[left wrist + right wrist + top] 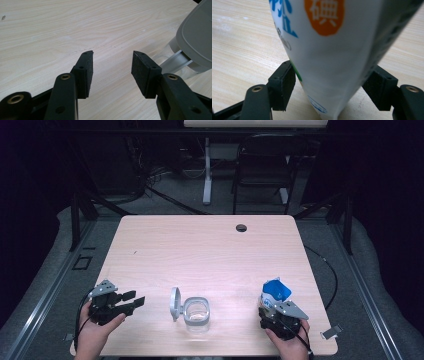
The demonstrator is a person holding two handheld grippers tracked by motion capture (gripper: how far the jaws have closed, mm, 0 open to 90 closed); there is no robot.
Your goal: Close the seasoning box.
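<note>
Bag: a white pouch (274, 296) with blue and orange print and a blue, opened top, standing upright near the right front edge of the tabletop (200, 250); in the right gripper view (332, 50) it rises between the two jaws.
Right claw (272, 307): clenched on the lower part of the bag, one pad at each side of it (284, 85); the person's right hand (290, 340) holds it from the near edge.
Container: a clear, squarish jar (197, 313) with a grey rim, standing near the front middle of the tabletop, between the two claws and apart from both; its grey lid (175, 303) is hinged open and stands upright at its left side.
Left claw (136, 299): released, jaws wide apart with nothing between them, pointing toward the container from the left; in the left gripper view (112, 67) bare wood lies between the pads, with the grey lid (197, 37) beyond at the right.
Left hand (95, 332): wrapped round the claw's body at the front left corner.
</note>
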